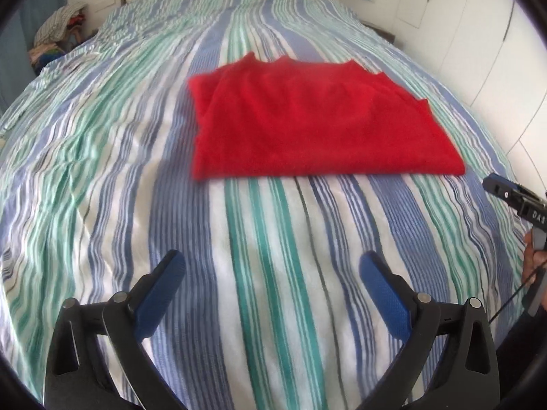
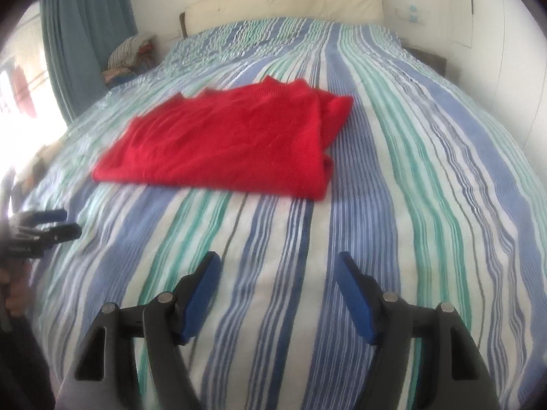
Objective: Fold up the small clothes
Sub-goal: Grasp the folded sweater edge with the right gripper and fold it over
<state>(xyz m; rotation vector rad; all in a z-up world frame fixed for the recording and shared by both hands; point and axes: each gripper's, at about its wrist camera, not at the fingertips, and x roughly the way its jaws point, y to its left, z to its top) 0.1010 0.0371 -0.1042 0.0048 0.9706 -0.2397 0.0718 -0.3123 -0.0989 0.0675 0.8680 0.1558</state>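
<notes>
While both tongs [image 1: 271, 266] [image 2: 277, 270] gape empty, red garment [image 1: 307, 119] lies folded on bedspread [image 1: 136, 171].

Red garment [image 1: 318, 123] on blue, green and white striped bedcover [image 1: 259, 239]; blue-padded black jaws.

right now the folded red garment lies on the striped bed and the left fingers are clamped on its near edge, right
Not quite. The folded red garment does lie on the striped bed, but the left gripper is open and short of its near edge, touching nothing, as the left wrist view shows.
</notes>
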